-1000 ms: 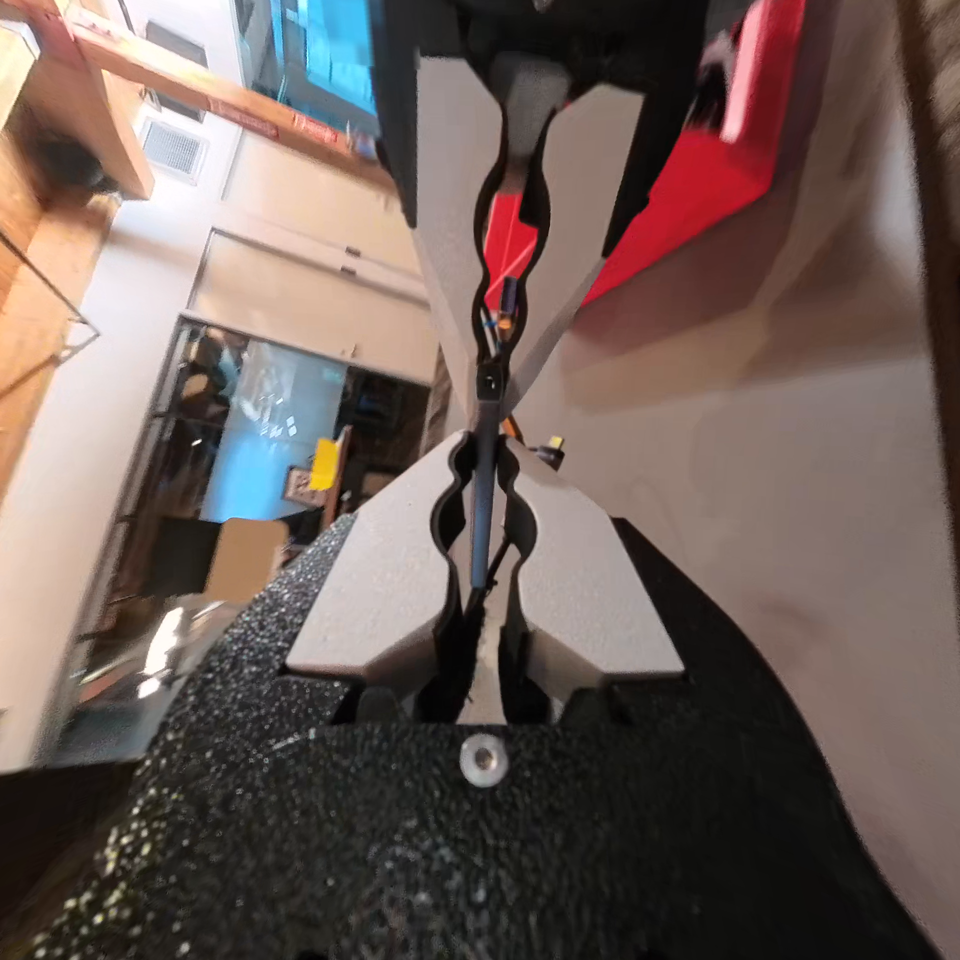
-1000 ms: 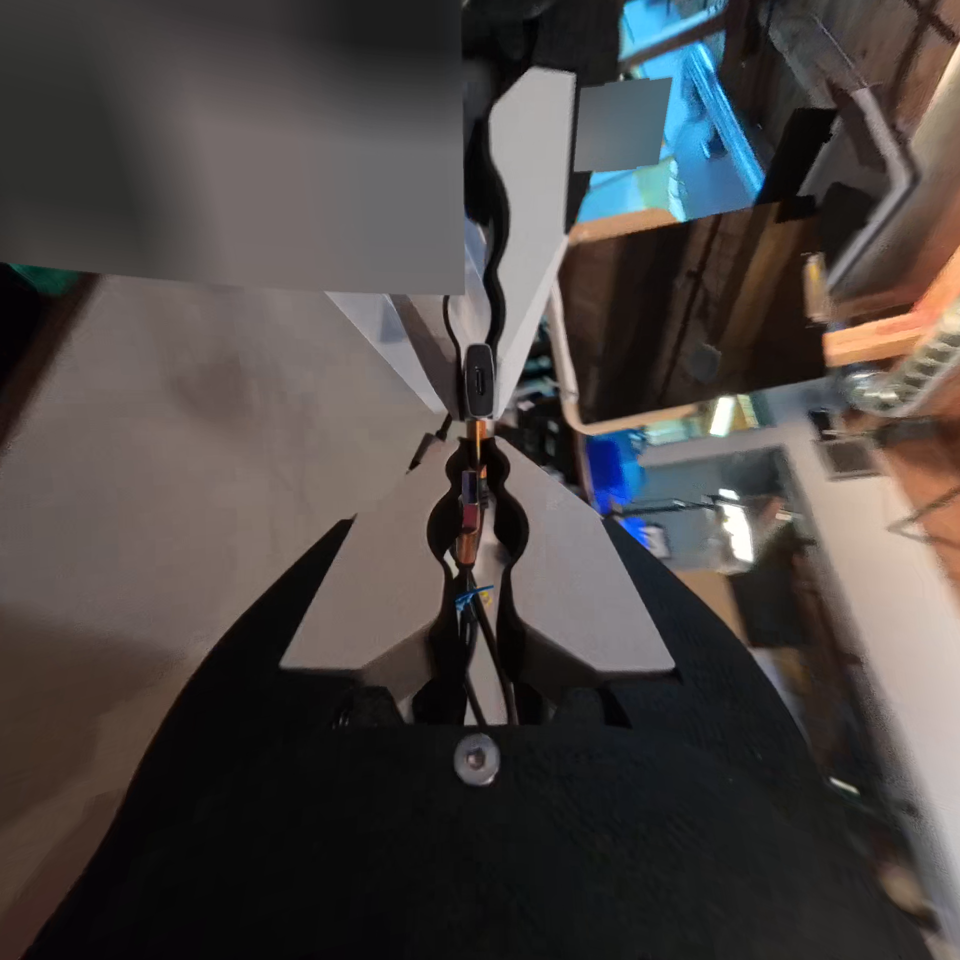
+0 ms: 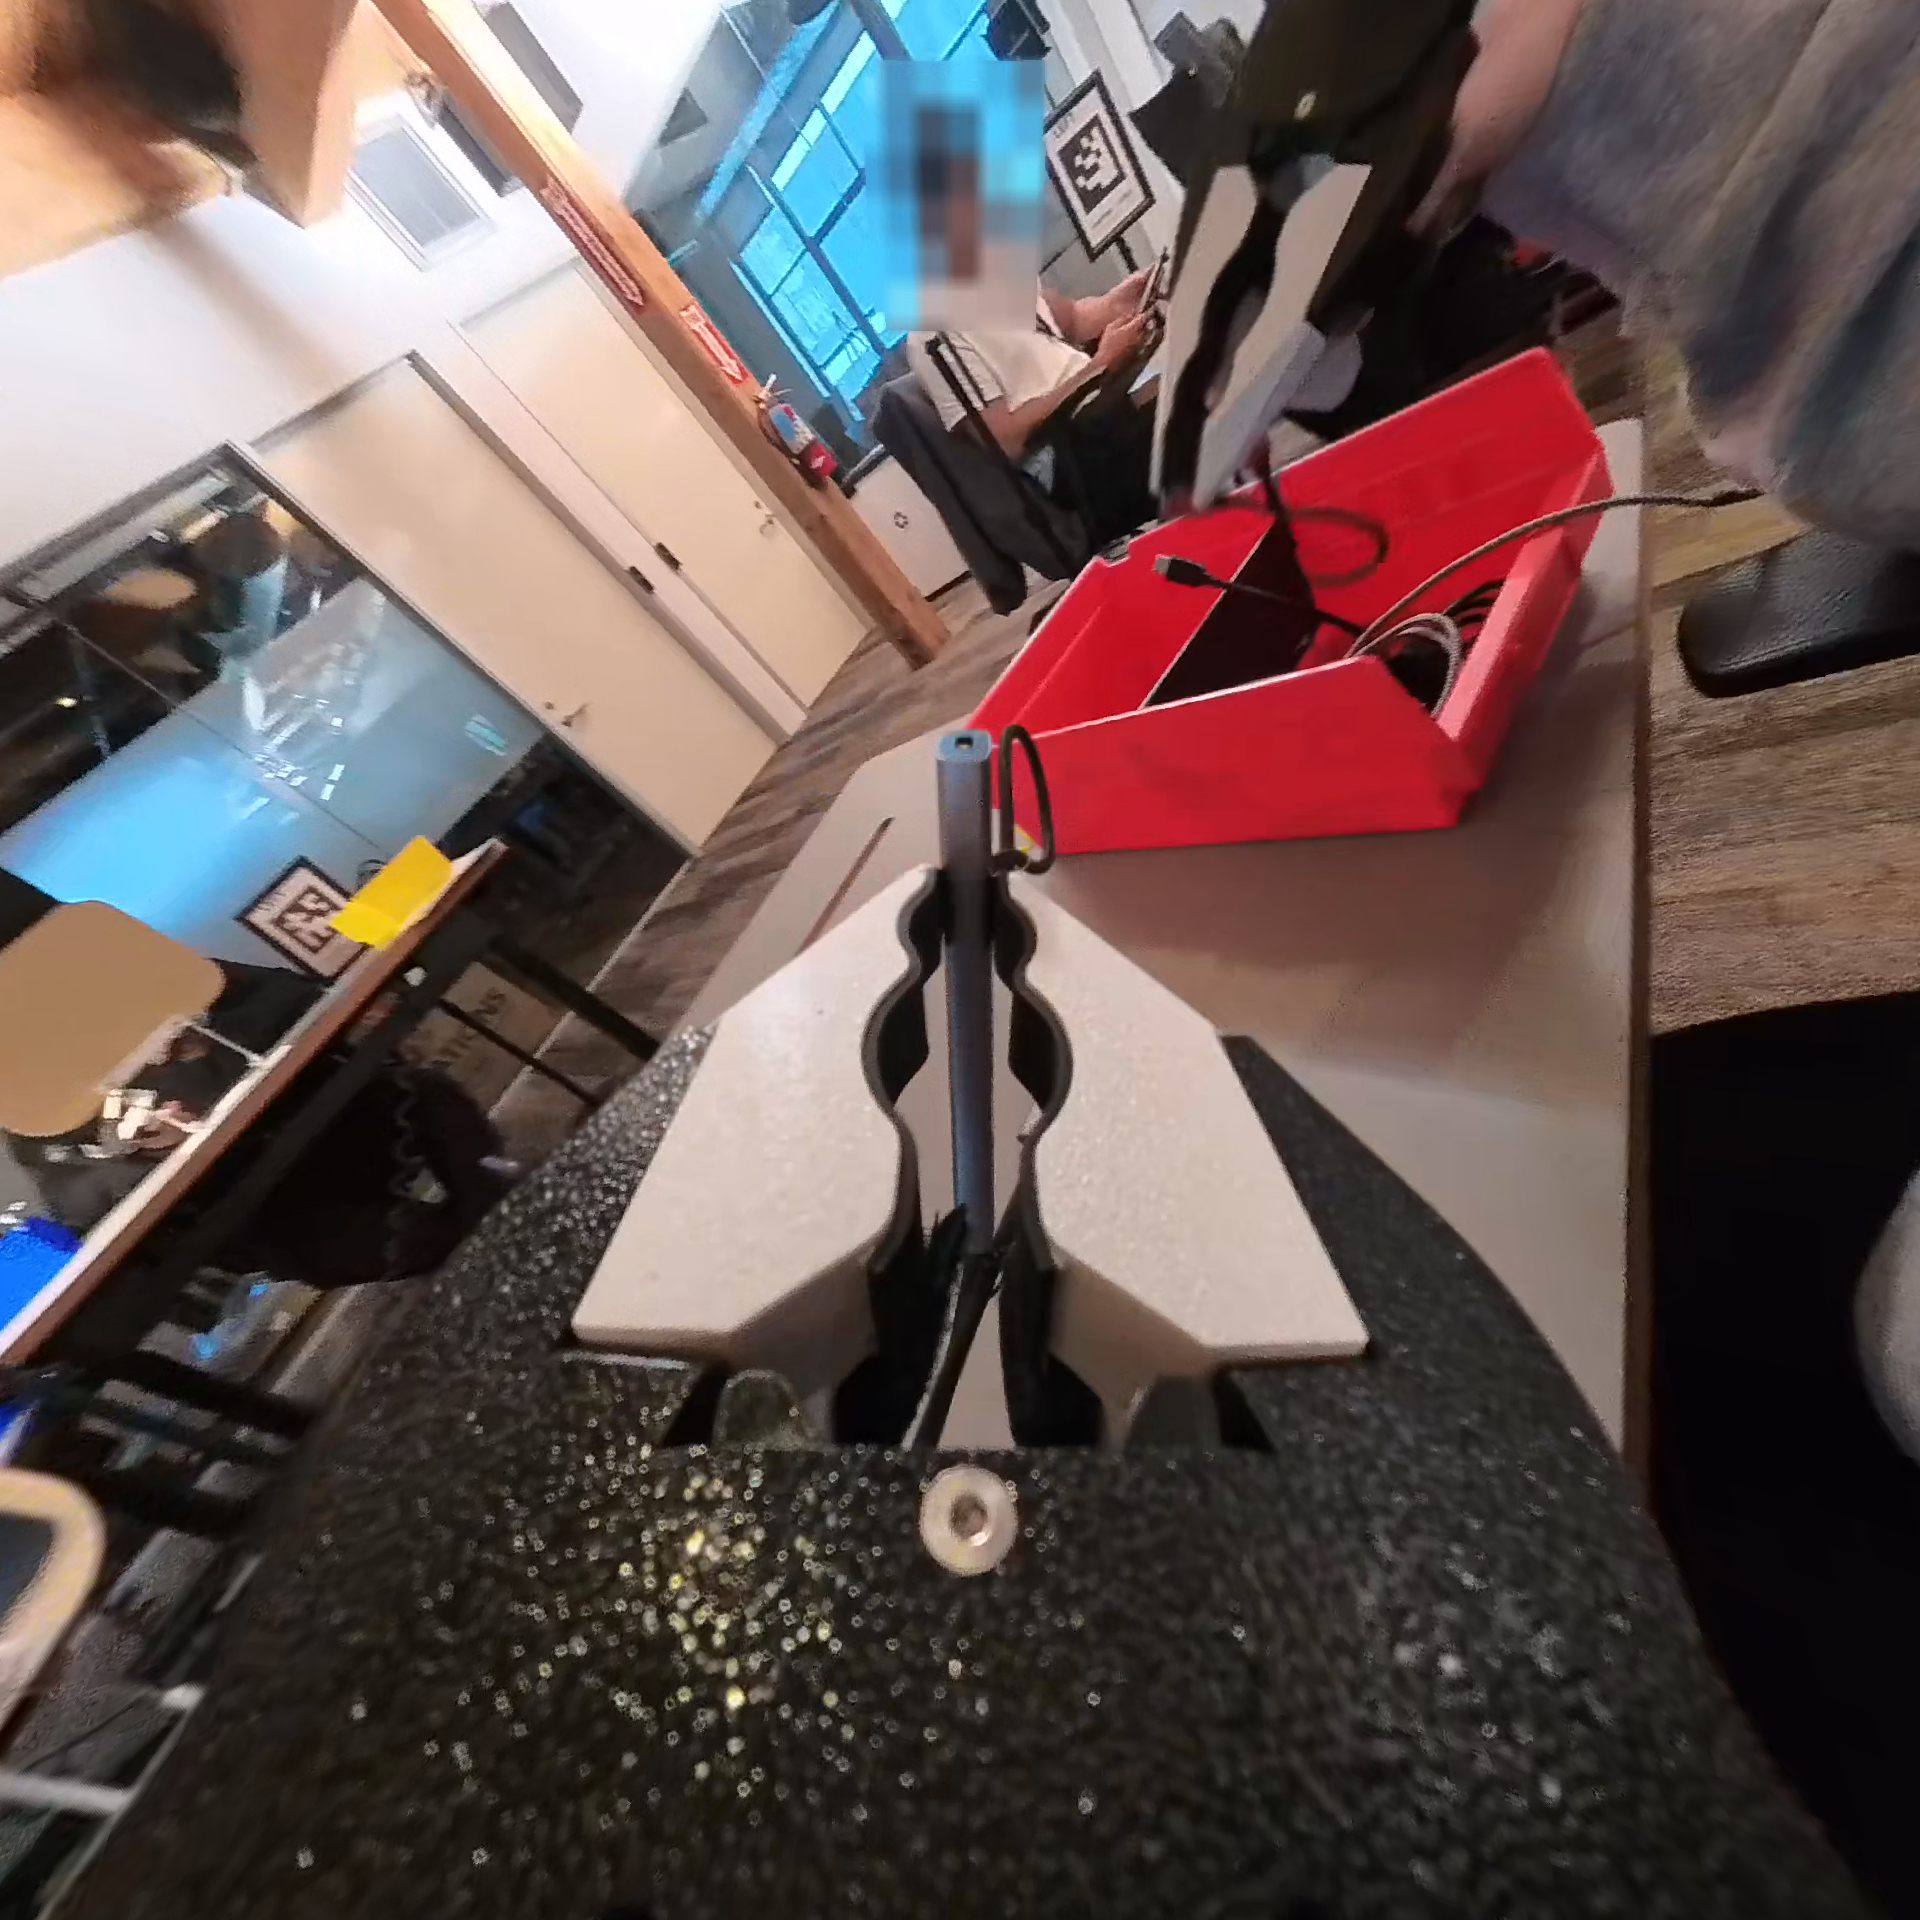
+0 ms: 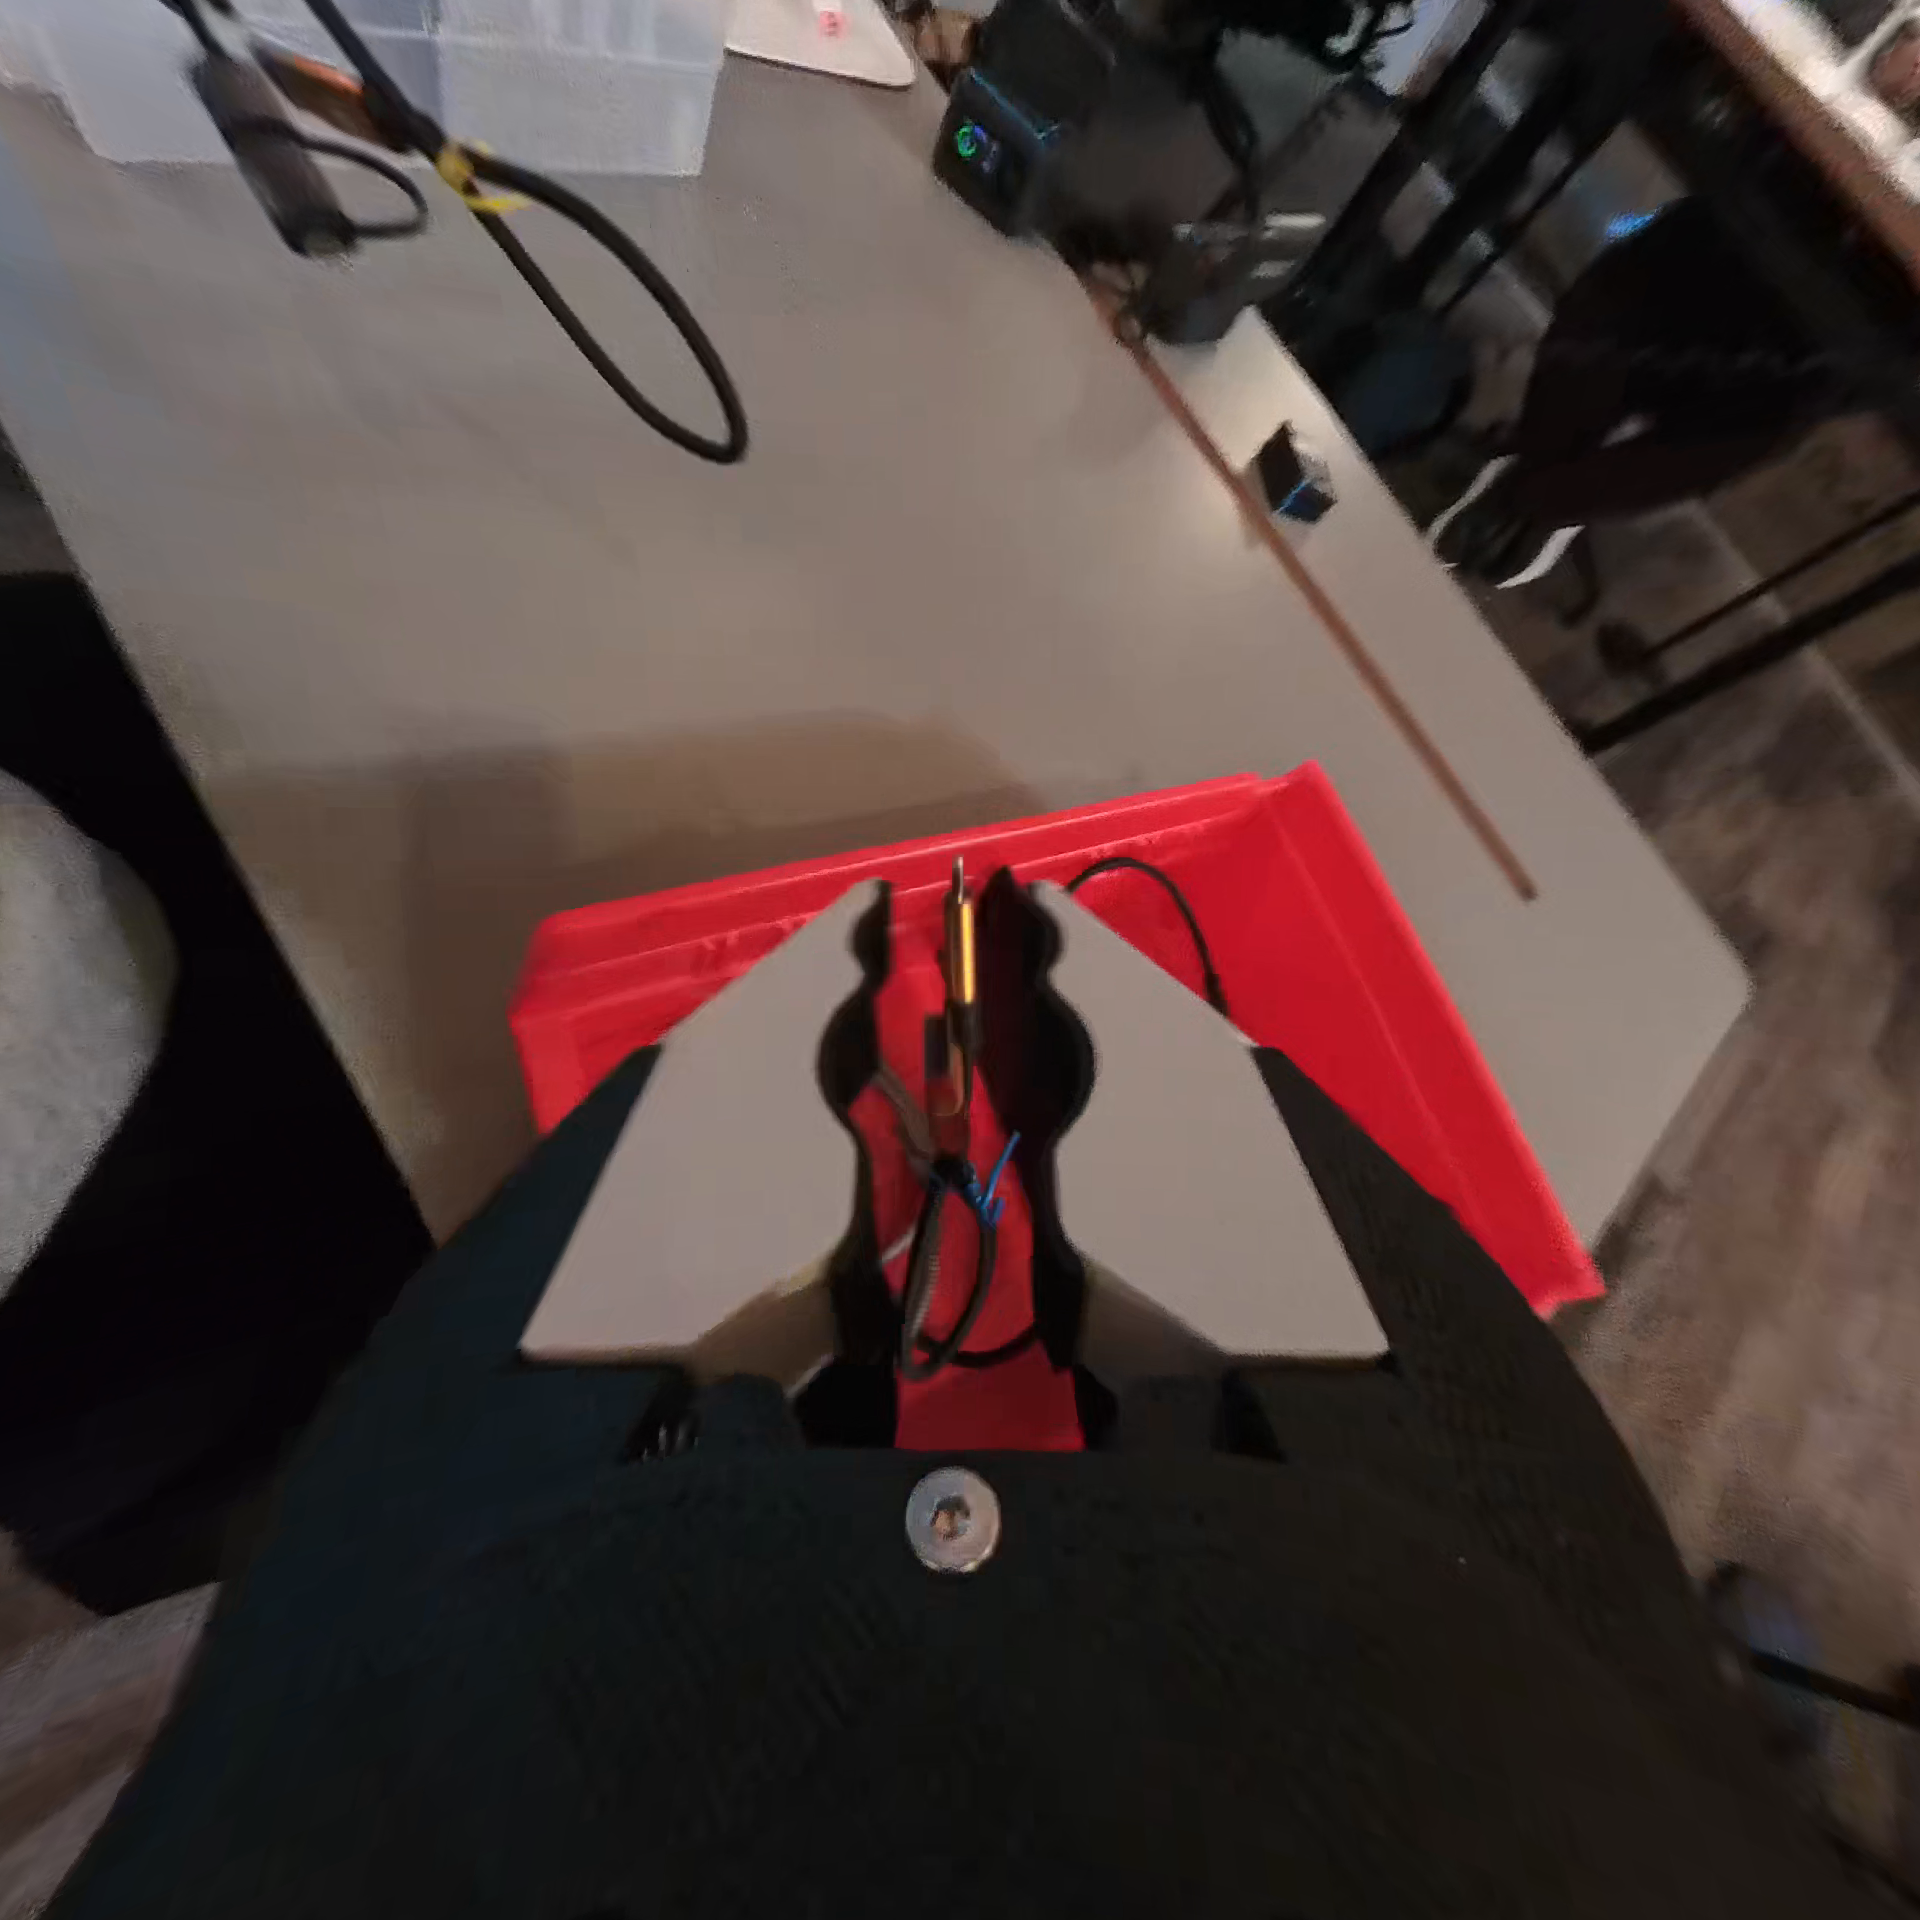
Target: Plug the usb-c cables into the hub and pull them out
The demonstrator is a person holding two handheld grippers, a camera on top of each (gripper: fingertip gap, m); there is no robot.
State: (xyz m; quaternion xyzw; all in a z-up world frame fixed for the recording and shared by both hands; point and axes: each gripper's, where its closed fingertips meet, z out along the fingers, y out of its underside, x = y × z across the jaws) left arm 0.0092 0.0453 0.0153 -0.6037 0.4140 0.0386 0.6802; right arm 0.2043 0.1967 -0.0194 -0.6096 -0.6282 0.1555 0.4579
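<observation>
My left gripper (image 3: 966,883) is shut on the thin grey hub (image 3: 964,935), which stands edge-on with its port end (image 3: 961,743) past the fingertips. The hub's own black cable loop (image 3: 1029,800) hangs beside it. My right gripper (image 4: 945,891) hovers over the red bin (image 4: 1351,987) with its jaws apart. The USB-C cable's gold plug (image 4: 961,956) sits loose between them, near the right finger. In the left wrist view the right gripper (image 3: 1205,457) is above the bin (image 3: 1299,727), far from the hub. In the right wrist view the hub (image 4: 260,145) and its loop (image 4: 623,312) are blurred at top left.
The bin has a black divider (image 3: 1236,623) and holds several coiled cables (image 3: 1423,634). A black device with a green light (image 4: 987,145) stands at the grey table's far edge (image 4: 1351,644). A person sits behind the table (image 3: 997,384). A dark flat object (image 3: 1787,613) lies right. Left tips to right tips: about 25 cm.
The two grippers were tip to tip with the plug at the hub's port. The right gripper has pulled away to above the red bin and its jaws have opened. The left still holds the hub.
</observation>
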